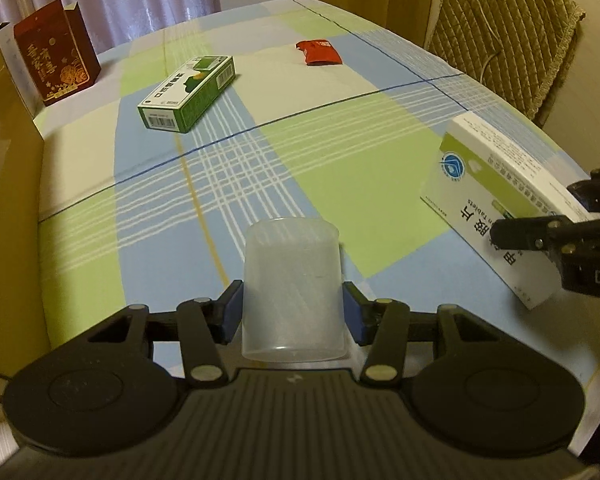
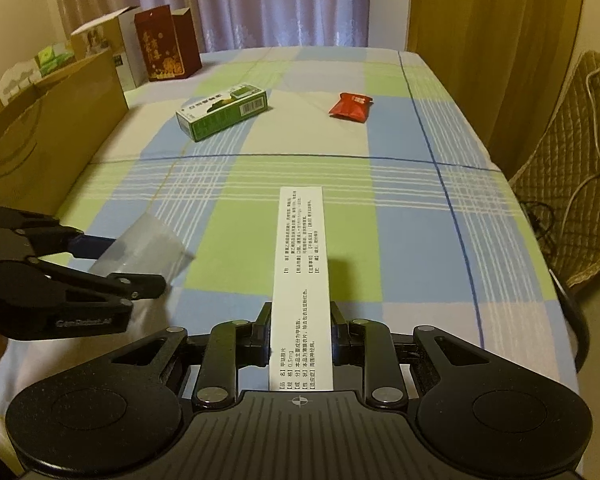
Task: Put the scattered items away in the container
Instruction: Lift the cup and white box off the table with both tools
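Right now my left gripper point(image 1: 293, 314) has its fingers closed partway on a clear plastic cup point(image 1: 292, 292), blue pads pressed to its sides, while my right gripper point(image 2: 300, 332) pinches a white tablet box point(image 2: 300, 280) narrowly by its flat faces, both held above the near end of the checked tablecloth point(image 1: 320, 140). Farther out lie a green box point(image 1: 188, 90) and a red packet point(image 1: 319, 52), well apart, with open cloth all around them — the cardboard container point(image 2: 52, 136) stands along the left edge, beside a dark red carton point(image 2: 162, 42). Its inside is mostly hidden from me, and the tablet box's near end is cut off behind my fingers.
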A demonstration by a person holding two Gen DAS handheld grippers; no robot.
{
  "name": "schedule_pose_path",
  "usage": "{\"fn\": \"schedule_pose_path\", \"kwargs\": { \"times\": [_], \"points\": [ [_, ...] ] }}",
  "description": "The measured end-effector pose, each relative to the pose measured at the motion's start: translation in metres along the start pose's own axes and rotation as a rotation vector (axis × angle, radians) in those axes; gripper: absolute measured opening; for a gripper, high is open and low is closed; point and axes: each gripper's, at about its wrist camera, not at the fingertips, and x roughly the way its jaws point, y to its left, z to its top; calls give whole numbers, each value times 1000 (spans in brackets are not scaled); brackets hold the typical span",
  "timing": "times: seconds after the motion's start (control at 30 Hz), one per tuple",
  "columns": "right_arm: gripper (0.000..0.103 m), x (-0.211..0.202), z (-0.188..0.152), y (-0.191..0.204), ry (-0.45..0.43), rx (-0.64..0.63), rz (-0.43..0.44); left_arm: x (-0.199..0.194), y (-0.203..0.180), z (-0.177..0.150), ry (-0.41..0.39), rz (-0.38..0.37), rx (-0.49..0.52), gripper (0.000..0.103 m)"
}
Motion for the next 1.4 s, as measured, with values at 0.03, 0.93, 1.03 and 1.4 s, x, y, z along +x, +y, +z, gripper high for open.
{"fn": "schedule_pose_path", "kwargs": {
  "times": [0.03, 0.93, 1.03, 1.4],
  "points": [
    [28, 0, -1, 1, 1, -7, -4, 0, 0, 0, 0, 0, -1, 46],
    [27, 10, -8, 6, 45, -40, -20, 0, 8, -5, -18, -31, -70, 46],
    [27, 9, -7, 5, 40, -31, -17, -1, 8, -5, -16, -41, -84, 46],
    [27, 4, -6, 5, 19, -25, -11, -9, 4, -8, 3, -29, -58, 46]
  ]
}}
